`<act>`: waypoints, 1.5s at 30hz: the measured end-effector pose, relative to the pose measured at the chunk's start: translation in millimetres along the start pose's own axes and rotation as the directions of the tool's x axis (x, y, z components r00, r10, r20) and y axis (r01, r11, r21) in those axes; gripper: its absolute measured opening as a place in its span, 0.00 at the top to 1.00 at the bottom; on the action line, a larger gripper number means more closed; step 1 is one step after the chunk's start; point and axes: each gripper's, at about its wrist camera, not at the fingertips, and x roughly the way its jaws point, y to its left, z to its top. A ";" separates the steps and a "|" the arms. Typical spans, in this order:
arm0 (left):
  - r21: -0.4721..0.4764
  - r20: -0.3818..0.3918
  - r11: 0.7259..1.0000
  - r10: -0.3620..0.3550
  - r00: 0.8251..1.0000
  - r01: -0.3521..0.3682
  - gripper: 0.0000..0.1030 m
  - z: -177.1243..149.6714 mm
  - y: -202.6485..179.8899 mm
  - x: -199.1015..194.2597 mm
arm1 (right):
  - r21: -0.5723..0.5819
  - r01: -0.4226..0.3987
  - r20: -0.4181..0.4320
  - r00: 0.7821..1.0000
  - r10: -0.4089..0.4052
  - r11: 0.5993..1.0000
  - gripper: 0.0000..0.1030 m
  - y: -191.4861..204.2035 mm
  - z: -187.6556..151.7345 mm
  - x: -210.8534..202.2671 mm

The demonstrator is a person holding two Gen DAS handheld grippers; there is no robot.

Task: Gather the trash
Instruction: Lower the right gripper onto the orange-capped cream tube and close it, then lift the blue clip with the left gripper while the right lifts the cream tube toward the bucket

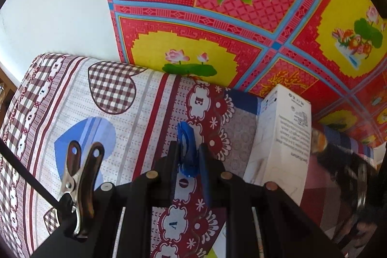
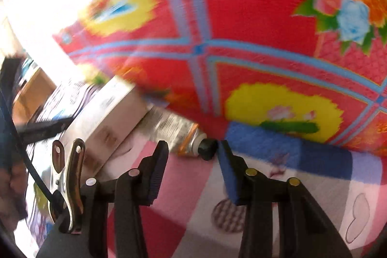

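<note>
My left gripper (image 1: 188, 146) is shut on a small, thin blue plastic piece (image 1: 185, 137) that sticks up between its fingers, just above the patterned bedsheet (image 1: 135, 98). A white cardboard box (image 1: 283, 137) lies to its right. In the right wrist view, a silver tube (image 2: 174, 129) with an orange band and a black cap (image 2: 207, 148) lies on the sheet beside that white box (image 2: 106, 117). My right gripper (image 2: 192, 145) is open. The cap sits between its fingertips, close to the right one, and the pads are not pressing on it.
A thick red floral quilt (image 1: 241, 23) rises right behind the box and tube like a wall. A white wall (image 1: 55, 4) stands at the left. The bed's edge falls away at the far left, next to wooden furniture (image 2: 31, 93).
</note>
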 end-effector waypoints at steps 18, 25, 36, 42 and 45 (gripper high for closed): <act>0.004 0.000 1.000 -0.012 1.000 0.012 0.82 -0.9 6.4 -0.8 | -0.256 0.029 -0.077 0.996 -0.050 0.966 0.52 31.5 19.0 23.9; 0.005 0.006 1.000 -0.013 1.000 0.013 0.82 -2.3 7.9 -2.2 | -0.283 0.034 -0.057 0.997 -0.053 0.958 0.60 48.6 15.1 31.1; 0.000 0.001 0.999 -0.034 0.999 0.034 0.84 -14.2 10.6 -19.3 | -0.110 0.038 -0.072 0.996 -0.046 0.993 0.63 29.6 -29.3 -12.2; 0.006 0.023 0.999 -0.041 0.999 0.041 0.84 -20.3 8.4 -41.0 | 0.028 0.055 -0.046 0.998 -0.054 0.998 0.63 15.4 -54.0 -43.5; 0.010 0.031 0.999 -0.050 0.998 0.050 0.84 -22.4 6.5 -52.2 | 0.088 0.058 -0.029 0.998 -0.055 0.994 0.63 10.7 -64.8 -57.9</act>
